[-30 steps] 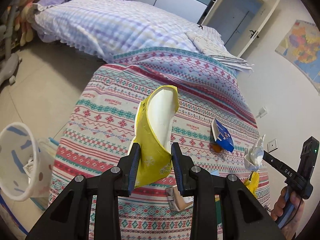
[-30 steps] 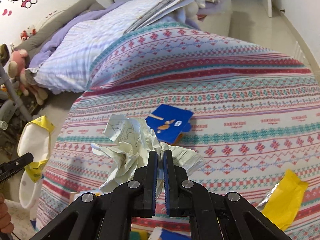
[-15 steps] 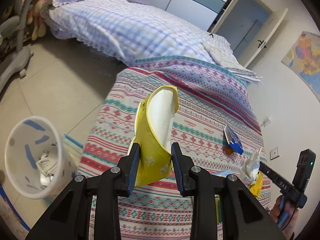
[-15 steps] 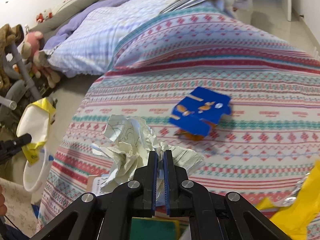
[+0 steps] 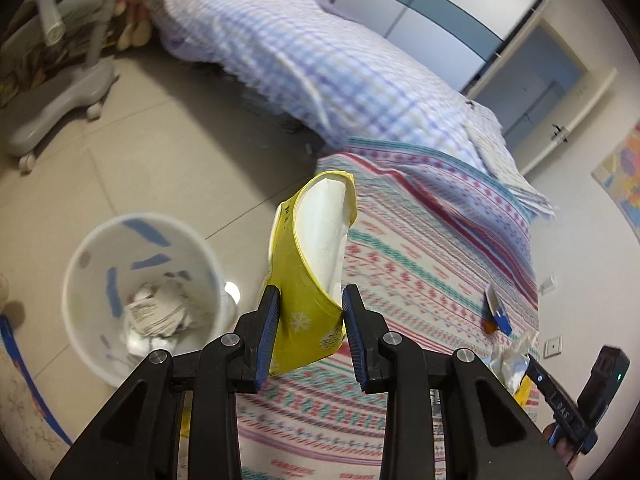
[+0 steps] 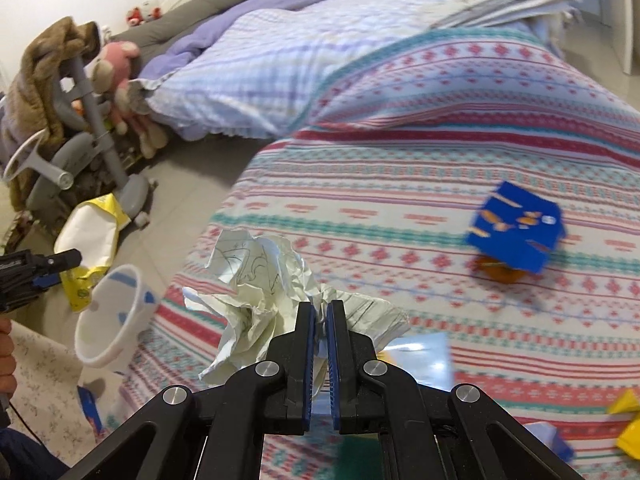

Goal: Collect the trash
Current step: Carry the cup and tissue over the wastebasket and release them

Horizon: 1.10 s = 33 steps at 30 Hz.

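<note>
Both tongs point(image 5: 310, 308) nearer bin point(image 5: 140, 280).

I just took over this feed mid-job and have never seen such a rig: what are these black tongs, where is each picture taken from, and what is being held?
There is no robot arm. A person holds a two-finger gripper in each hand, and a fisheye camera on each looks out along its fingers.

The left wrist view shows the left gripper shut on a yellow wrapper, beside the white bin on the floor, which already holds crumpled paper.

The right wrist view shows the right gripper shut on a crumpled paper ball above the patterned bedspread. On the spread lies a blue packet, blurred, and a yellow scrap at the right edge.
</note>
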Motion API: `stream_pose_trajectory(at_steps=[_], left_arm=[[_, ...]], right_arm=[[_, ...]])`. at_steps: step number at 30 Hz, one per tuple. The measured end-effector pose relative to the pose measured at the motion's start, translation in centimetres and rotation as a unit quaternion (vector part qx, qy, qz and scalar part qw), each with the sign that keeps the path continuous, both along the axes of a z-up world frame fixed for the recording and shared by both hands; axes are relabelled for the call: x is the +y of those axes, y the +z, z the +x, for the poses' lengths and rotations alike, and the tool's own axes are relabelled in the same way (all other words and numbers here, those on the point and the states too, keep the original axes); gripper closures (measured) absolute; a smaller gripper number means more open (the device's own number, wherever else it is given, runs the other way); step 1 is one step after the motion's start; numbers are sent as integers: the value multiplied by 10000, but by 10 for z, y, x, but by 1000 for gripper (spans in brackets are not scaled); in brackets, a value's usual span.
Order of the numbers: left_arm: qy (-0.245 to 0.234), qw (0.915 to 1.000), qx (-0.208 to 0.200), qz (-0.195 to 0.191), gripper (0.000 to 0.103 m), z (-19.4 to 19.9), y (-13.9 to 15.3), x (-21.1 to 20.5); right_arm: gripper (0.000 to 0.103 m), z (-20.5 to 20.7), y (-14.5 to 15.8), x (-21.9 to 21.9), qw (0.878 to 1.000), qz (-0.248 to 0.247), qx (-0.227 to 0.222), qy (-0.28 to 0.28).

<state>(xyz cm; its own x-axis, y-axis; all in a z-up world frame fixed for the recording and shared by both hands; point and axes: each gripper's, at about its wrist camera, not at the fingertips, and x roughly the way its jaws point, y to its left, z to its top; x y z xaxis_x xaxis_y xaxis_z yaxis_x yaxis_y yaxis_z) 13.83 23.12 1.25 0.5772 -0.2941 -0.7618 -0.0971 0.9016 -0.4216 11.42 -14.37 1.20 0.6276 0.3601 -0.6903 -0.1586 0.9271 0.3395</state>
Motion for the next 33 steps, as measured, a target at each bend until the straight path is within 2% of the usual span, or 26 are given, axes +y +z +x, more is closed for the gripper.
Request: stream_pose_trajectory(at_steps=[6, 13, 17, 22, 25, 30, 33], left_arm=[[497, 9980, 316, -211, 68, -5, -13, 57], [930, 9923, 768, -289, 68, -11, -38, 105], [965, 9896, 966, -447, 68, -12, -52, 116], [1024, 9881, 1056, -442, 67, -10, -60, 123], [1050, 9867, 1094, -593, 66, -9, -64, 127], [1094, 9864, 1074, -588, 66, -9, -64, 131], [1120, 9856, 1095, -645, 66, -9, -66, 133]], right_arm=[[99, 1, -8, 42, 9994, -15, -35, 354], [99, 6, -31, 97, 9965, 186, 266, 769], [98, 6, -41, 135, 9933, 257, 384, 1058], [98, 4, -47, 174, 9897, 435, 445, 1291], [98, 7, -49, 190, 9881, 727, 462, 1272], [98, 16, -56, 218, 9829, 1256, 585, 1216], [98, 25, -52, 240, 9816, 1287, 571, 1288]])
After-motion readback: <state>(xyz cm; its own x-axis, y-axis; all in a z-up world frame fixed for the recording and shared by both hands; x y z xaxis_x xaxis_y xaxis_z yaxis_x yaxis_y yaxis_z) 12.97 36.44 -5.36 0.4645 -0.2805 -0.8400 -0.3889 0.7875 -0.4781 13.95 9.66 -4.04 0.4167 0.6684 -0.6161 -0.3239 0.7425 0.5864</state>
